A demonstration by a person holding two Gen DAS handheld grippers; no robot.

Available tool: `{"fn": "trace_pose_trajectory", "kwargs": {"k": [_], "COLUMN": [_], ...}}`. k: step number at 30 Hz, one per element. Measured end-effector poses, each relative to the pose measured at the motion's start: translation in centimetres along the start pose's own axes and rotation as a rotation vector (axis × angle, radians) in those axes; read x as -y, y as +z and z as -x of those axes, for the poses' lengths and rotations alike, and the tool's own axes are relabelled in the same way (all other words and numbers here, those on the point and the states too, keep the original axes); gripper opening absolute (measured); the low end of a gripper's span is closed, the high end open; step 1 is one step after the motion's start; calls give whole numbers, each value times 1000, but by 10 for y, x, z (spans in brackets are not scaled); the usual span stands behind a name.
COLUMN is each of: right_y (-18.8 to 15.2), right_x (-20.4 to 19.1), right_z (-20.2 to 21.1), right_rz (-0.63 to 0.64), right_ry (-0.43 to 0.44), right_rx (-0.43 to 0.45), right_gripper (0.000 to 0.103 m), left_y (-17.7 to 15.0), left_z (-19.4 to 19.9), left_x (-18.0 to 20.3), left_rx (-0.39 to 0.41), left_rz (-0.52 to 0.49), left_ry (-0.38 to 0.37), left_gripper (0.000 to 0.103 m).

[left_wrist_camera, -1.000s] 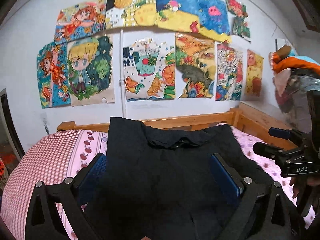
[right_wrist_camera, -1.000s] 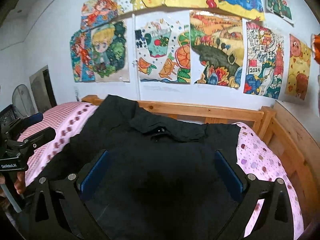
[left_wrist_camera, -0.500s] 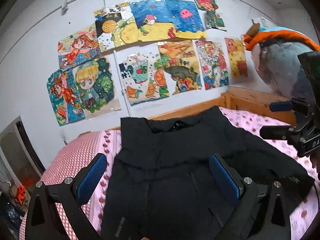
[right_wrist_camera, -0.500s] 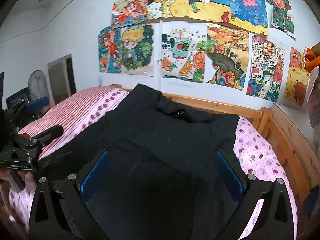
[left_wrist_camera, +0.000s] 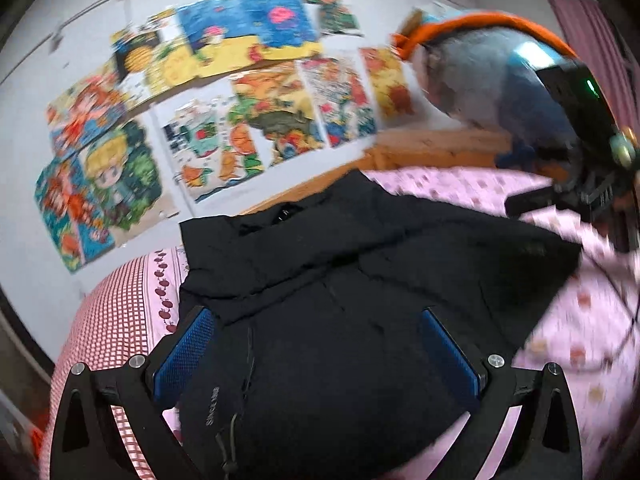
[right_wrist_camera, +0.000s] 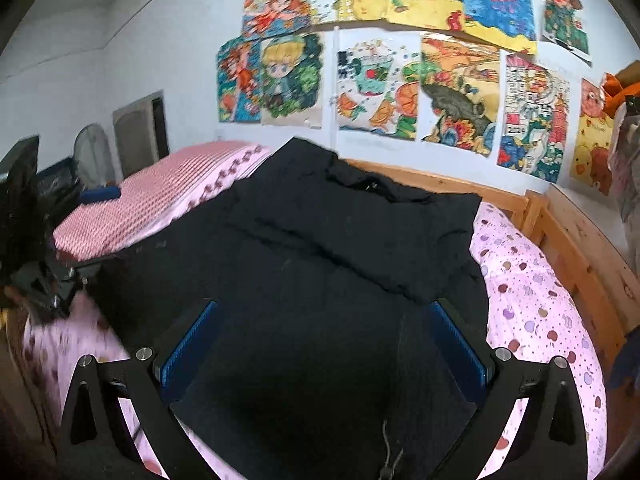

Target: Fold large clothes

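Directly ahead of both tools, one black jacket (right_wrist_camera: 320, 248) lies spread on the pink bed (right_wrist_camera: 532, 300), collar toward the wall, one sleeve folded across its chest. The left gripper (left_wrist_camera: 316, 356) and the right gripper (right_wrist_camera: 320, 340) each hover over its lower half, jaws spread wide, pinching nothing. Two grippers, one jacket, about a dozen drawings (right_wrist_camera: 376, 88) on the wall.

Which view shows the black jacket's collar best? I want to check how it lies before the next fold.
The right wrist view: it is sharp, and the black jacket shows its collar lying flat near the wooden headboard. The left wrist view shows the same collar, but motion blur smears it.
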State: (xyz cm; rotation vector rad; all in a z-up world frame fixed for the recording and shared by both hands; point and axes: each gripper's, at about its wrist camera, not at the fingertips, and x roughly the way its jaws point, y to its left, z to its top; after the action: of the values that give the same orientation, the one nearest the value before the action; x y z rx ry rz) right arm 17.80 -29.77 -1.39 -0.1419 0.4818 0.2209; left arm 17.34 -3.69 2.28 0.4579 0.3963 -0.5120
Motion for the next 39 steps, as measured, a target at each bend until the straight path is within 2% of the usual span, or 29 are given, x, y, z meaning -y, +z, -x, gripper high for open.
{"fn": "trace_pose_trajectory", "kwargs": {"k": [2, 6, 12, 15, 19, 24, 31, 34, 39], "right_y": [-9, -29, -56, -63, -60, -44, -21, -9, 1], "right_x": [-4, -14, -14, -12, -11, -16, -36, -38, -45], "right_z": [4, 13, 39, 51, 57, 36, -24, -47, -62], "right_rz": [28, 73, 84, 76, 60, 42, -5, -14, -1], "right_ry": [19, 69, 77, 72, 66, 84, 161, 161, 157], "right_rx": [-20, -94, -186, -199, -169, -129, -127, -139, -119], "right_gripper": [101, 101, 101, 101, 101, 101, 101, 101, 101], "left_y": [-8, -19, -34, -41, -44, -44, -48, -48, -49], "left_z": [2, 2, 2, 4, 3, 2, -1, -2, -8], "left_x": [4, 11, 22, 26, 28, 24, 22, 21, 18], "left_rx": [-27, -77, -135, -148, -151, -156, -169, -174, -194], "left_rz": [-45, -73, -100, -111, -107, -97, -88, -80, -58], "left_ry": [-29, -66, -105, -107, -102, -106, -113, -116, -121], "left_gripper": [103, 103, 103, 103, 103, 103, 103, 103, 103]}}
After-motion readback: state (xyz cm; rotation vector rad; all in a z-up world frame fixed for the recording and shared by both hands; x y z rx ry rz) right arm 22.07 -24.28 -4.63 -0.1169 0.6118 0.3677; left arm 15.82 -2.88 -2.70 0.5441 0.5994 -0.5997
